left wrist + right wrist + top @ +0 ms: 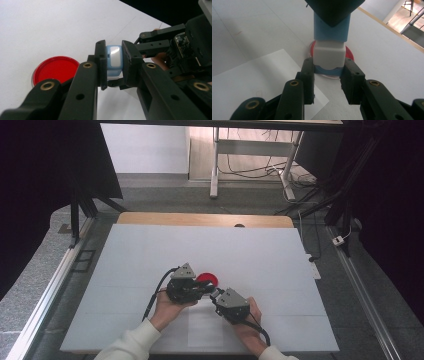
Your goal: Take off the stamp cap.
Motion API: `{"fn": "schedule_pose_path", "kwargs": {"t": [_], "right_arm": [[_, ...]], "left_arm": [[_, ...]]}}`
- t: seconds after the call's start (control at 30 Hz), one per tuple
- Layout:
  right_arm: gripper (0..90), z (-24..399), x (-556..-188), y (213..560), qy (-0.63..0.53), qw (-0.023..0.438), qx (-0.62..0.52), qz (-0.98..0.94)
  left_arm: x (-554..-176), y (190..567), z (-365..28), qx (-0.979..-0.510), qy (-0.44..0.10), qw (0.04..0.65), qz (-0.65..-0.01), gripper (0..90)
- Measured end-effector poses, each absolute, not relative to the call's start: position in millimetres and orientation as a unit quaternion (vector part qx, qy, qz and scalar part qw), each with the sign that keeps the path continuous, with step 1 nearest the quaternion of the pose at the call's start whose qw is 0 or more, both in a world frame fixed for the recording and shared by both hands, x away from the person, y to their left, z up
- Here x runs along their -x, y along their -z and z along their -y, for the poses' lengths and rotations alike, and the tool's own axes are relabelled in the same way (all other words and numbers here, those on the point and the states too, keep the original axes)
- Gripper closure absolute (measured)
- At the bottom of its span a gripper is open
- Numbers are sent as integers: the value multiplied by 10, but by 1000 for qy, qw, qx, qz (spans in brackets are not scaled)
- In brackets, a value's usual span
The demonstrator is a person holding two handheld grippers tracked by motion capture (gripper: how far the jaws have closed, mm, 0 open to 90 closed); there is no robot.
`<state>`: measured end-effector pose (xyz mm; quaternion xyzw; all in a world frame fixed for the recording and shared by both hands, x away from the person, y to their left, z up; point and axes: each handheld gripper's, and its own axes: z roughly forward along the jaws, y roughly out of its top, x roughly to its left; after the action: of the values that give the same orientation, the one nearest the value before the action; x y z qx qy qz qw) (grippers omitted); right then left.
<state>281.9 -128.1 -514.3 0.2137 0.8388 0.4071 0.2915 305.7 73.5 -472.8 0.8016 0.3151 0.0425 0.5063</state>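
A small blue and white block (113, 58) hangs above the table between both grippers. My left gripper (113, 66) is shut on its blue body, the jaws pressing on both sides. In the right gripper view the block's white end (329, 52) points toward me, and my right gripper (328, 75) is shut on that end, its pads against the white part and the blue rim below it. In the high view the left gripper (204, 290) and right gripper (216, 295) meet tip to tip at the table's middle. A round red disc (207, 278) lies flat on the table just behind them.
A white sheet of paper (204, 327) lies on the white table top (150, 250) near the front edge, below the grippers. The wooden table edge (200, 218) runs along the back. Black stands and cables stand on the floor beyond.
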Motion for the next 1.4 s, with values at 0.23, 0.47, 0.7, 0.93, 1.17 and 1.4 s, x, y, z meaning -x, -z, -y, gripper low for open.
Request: {"fn": "schedule_pose_path", "kwargs": {"t": [0.23,0.47,0.7,0.93,1.17,1.4], "right_arm": [[653,1283,-2797,5139,-409,294,-219,-836],[654,1289,-2810,5107,-394,298,-199,-846],[654,1294,-2814,5106,-398,293,-202,-846],[656,1309,-2784,5130,-417,294,-224,-830],[655,1444,-2868,5152,-413,289,-246,-828],[655,1443,-2870,5163,-418,281,-244,-829]], "left_arm": [[-3073,4729,-753,-799,-33,509,-319,760],[-3072,4723,-756,-798,-31,511,-318,760],[-3074,4724,-758,-797,-28,511,-320,760],[-3055,4698,-784,-786,-42,525,-325,760],[-3085,4540,-1107,-757,-60,552,-346,761],[-3057,4566,-980,-772,-51,543,-326,761]]}}
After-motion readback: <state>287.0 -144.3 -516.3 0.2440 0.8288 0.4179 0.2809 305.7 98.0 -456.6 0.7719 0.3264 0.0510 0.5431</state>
